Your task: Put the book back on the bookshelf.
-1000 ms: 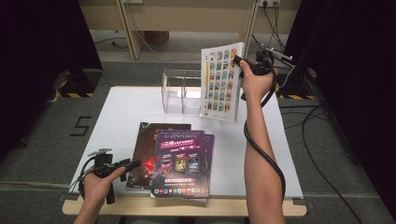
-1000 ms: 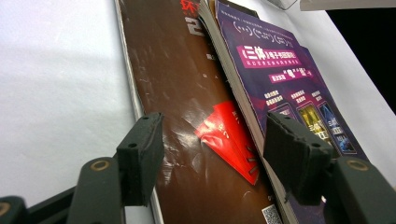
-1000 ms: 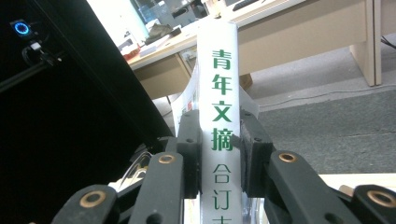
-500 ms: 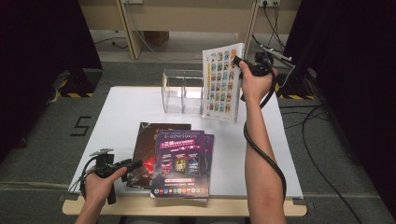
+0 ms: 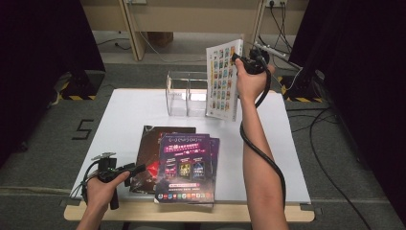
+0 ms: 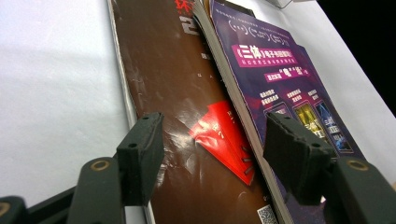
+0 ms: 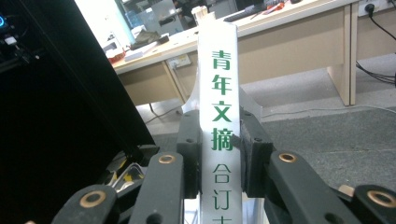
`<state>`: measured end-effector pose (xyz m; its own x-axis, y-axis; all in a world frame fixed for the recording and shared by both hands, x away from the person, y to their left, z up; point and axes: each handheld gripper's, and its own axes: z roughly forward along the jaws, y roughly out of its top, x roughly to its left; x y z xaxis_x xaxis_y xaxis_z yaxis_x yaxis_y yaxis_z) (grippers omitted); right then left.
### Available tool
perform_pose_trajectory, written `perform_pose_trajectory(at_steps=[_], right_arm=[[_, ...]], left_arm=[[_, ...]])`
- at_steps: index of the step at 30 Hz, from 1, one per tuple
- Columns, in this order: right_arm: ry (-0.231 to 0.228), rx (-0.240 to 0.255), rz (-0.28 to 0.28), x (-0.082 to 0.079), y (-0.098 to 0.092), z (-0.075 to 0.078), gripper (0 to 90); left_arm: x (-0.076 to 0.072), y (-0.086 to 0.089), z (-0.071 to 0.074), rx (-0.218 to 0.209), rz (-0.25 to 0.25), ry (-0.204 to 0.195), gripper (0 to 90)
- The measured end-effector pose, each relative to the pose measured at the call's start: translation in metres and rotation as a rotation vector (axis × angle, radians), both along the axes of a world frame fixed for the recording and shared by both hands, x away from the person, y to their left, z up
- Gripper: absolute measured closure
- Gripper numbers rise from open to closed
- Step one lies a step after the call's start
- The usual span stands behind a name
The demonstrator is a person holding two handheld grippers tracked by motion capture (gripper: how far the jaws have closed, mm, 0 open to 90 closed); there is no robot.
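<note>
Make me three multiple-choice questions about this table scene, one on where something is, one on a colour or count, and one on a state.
1. Where is the white book?
A. Flat at the near edge
B. Held upright beside the clear rack
C. On the floor

2. What colour is the top book of the near stack?
A. Purple
B. Yellow
C. Green

3. How does the left gripper stand?
A. Clamped on a book
B. Open over the brown book
C. Inside the rack

Answers:
1 B, the right gripper clamps its spine, upright by the rack.
2 A, its cover is purple.
3 B, its jaws stand apart, gripping nothing.
</note>
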<state>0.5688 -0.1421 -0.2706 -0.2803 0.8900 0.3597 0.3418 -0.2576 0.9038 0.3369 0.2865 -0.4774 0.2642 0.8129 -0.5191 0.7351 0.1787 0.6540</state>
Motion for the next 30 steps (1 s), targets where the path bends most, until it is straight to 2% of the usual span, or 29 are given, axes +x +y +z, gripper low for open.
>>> perform_pose_trajectory(at_steps=[13, 21, 27, 30], right_arm=[[-0.012, -0.011, -0.009, 0.012, 0.015, -0.002, 74.0], [-0.013, -0.008, -0.008, 0.018, 0.017, 0.0, 74.0], [-0.015, -0.026, -0.013, 0.023, 0.018, 0.0, 74.0], [-0.009, -0.019, -0.012, 0.024, 0.018, 0.0, 74.0]], left_arm=[[0.0, 0.001, 0.0, -0.004, 0.0, -0.001, 37.4], [0.0, 0.0, 0.001, -0.012, -0.006, -0.001, 37.4], [0.0, 0.002, 0.001, -0.015, 0.004, -0.001, 37.4], [-0.001, 0.003, 0.001, -0.016, 0.008, -0.003, 37.5]])
